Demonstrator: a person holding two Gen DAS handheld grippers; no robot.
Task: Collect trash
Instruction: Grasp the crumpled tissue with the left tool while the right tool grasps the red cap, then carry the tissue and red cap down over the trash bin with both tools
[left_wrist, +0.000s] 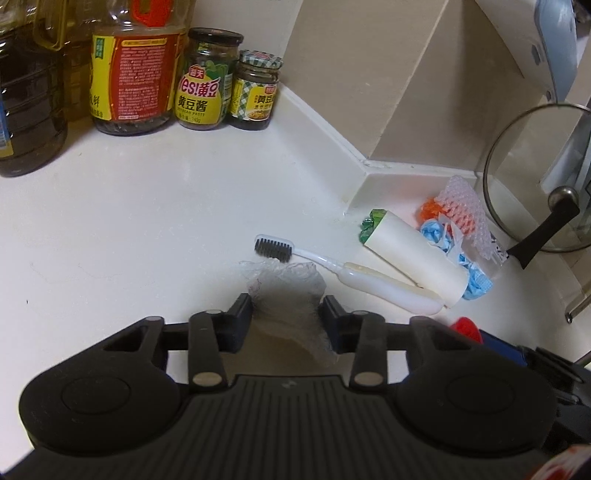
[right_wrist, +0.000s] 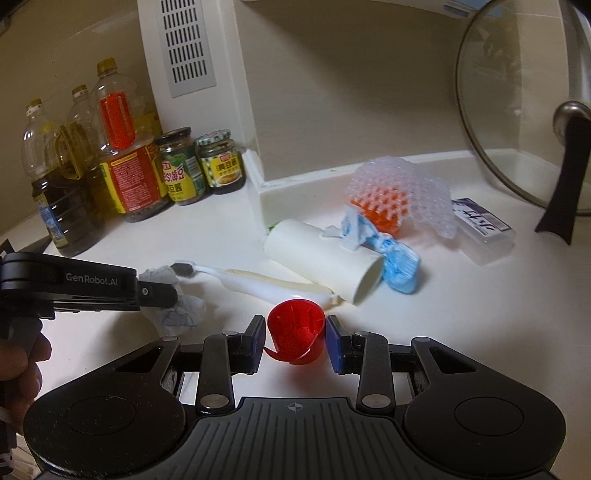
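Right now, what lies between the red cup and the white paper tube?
In the right wrist view, the white toothbrush's handle end lies between the red cup and the paper tube.

light: warm, fairly dim indoor, from above | glare: bright patch on the white counter (right_wrist: 424, 314) by the red cup (right_wrist: 295, 334) | shadow: soft, under gripper bodies | focus: centre sharp, near bodies soft | distortion: fisheye bending at edges, dark corners

Right tongs (right_wrist: 295, 338) clamp red cup (right_wrist: 295, 334) above the counter (right_wrist: 461, 295)
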